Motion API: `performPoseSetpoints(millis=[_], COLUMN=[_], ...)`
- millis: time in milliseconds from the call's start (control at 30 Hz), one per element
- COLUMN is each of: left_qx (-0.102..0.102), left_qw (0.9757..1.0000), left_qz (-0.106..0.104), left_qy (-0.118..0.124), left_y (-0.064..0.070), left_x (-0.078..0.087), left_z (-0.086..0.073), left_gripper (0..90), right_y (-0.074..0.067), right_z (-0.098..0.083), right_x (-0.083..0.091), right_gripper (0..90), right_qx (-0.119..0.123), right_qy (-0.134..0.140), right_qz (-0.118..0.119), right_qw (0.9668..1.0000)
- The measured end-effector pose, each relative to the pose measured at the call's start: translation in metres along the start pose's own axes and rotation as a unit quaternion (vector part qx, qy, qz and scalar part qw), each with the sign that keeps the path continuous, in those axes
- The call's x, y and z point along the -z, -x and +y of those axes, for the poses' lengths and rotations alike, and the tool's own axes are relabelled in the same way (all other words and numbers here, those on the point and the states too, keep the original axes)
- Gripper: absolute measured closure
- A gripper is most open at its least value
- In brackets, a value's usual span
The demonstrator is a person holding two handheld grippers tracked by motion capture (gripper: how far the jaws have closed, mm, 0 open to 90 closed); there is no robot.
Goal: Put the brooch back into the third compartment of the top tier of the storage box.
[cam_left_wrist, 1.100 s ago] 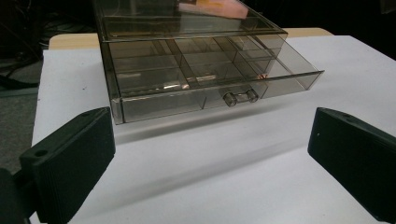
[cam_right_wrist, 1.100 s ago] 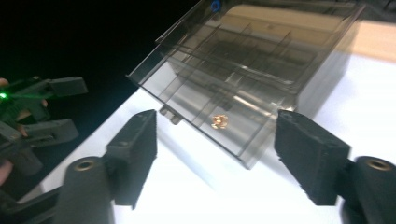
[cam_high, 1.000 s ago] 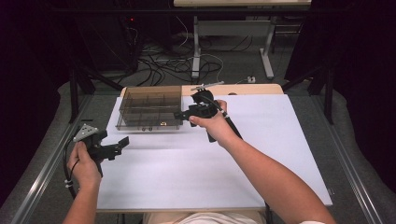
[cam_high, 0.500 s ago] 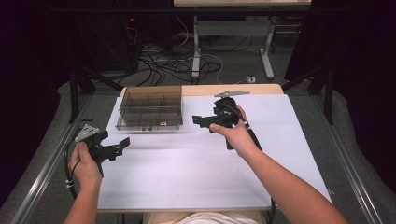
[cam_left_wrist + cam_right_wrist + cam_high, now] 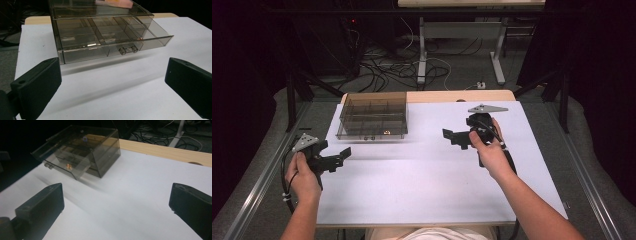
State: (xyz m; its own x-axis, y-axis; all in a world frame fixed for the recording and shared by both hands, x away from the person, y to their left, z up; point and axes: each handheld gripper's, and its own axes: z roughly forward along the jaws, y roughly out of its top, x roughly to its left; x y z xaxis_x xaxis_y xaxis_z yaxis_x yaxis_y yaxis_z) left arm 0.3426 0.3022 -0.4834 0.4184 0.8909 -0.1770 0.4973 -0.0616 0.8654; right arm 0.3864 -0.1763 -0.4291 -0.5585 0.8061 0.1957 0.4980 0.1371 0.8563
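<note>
White counter (image 5: pixel 422 190): smoked plastic drawer box (image 5: pixel 373 114), rigid, light, slick, probably brittle; take by front knobs (image 5: pixel 128 49). Left gripper (image 5: pixel 343 153), right gripper (image 5: pixel 448 134): fingers wide, empty.

Room dark; table (image 5: pixel 437 200) white-topped, wood edge at far side; grey floor (image 5: pixel 452 70) beyond with tangled cables (image 5: pixel 387 65); white desk legs (image 5: pixel 422 55) behind.
</note>
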Motion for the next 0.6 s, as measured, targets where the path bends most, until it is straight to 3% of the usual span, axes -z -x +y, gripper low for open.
performPoseSetpoints(millis=[300,433,600], left_qx=[0.000,-0.002,-0.002], left_qw=[1.0000,1.0000,1.0000], left_qz=[0.001,0.001,0.003], left_qy=[-0.001,0.000,-0.001], left_y=[0.000,0.000,0.000], left_x=[0.000,-0.001,-0.001], left_z=[-0.001,0.000,-0.001], left_gripper=[0.8,0.8,0.8], right_y=[0.023,0.034,0.044], right_z=[-0.033,-0.047,-0.061], right_x=[0.015,0.020,0.022], right_gripper=[0.0,0.0,0.0], right_qx=[0.009,-0.012,-0.033], right_qy=[0.001,0.012,0.004], right_qz=[-0.043,-0.057,-0.065], right_qw=[0.9990,0.9982,0.9973])
